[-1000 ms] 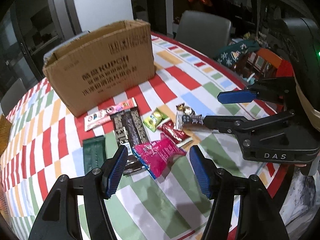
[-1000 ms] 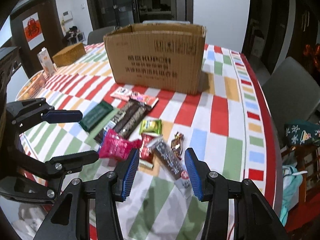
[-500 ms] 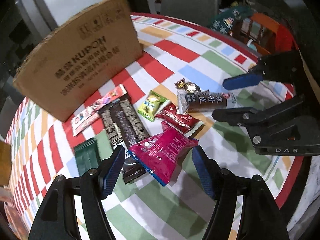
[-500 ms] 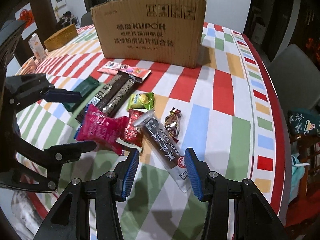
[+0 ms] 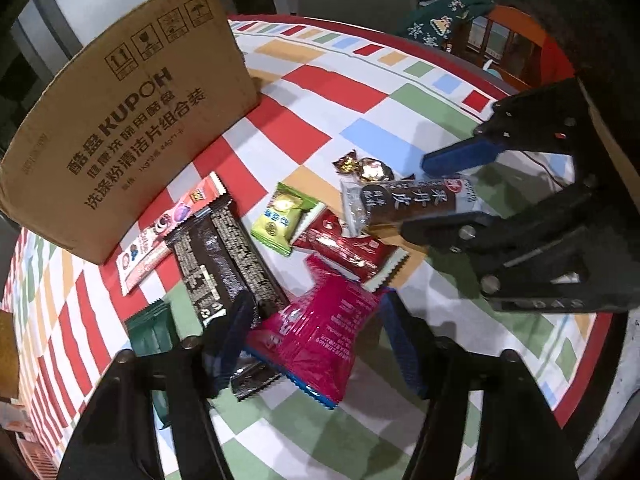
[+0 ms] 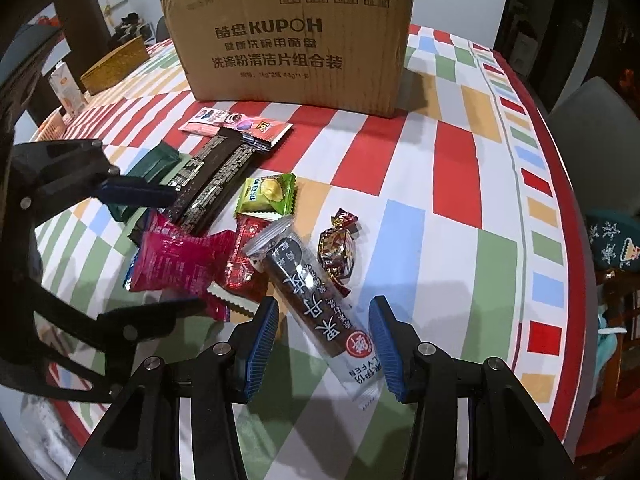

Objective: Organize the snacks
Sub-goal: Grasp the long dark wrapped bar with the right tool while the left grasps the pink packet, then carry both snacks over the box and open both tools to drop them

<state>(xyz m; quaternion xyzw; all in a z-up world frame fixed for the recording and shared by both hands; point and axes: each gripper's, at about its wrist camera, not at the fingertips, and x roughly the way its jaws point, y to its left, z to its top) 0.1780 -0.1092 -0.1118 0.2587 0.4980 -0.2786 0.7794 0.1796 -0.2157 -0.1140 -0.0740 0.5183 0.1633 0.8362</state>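
1. Straddling two packets at once, the left hand-held gripper (image 5: pixel 316 344) brackets the pink pack (image 5: pixel 316 336) and the right hand-held gripper (image 6: pixel 322 340) brackets the dark bar (image 6: pixel 316 300), both lying among the snacks in front of the box (image 6: pixel 296 36) on the tabletop (image 6: pixel 460 208).
2. The left jaws have just been closing with the pink pack between them; the pads are close to its sides, but no squeeze shows, so they read as still parted.
3. The right jaws stand apart with clear gaps either side of the dark bar, gripping nothing yet.
4. Doing it well likely means sinking each pair until the pads (image 6: pixel 262 340) nearly meet the cloth before closing, since flat film wrappers slip out of a high pinch.
5. The pink pack overlaps the brown bars (image 5: pixel 224 256) and the red packet (image 5: pixel 352 248) on the side nearer the box; closing squarely across its width should avoid dragging those neighbours.
6. The foil candy (image 6: pixel 338 248) lies just beside the dark bar, so a straight lift looks safest.
7. The open-topped box is the probable destination.
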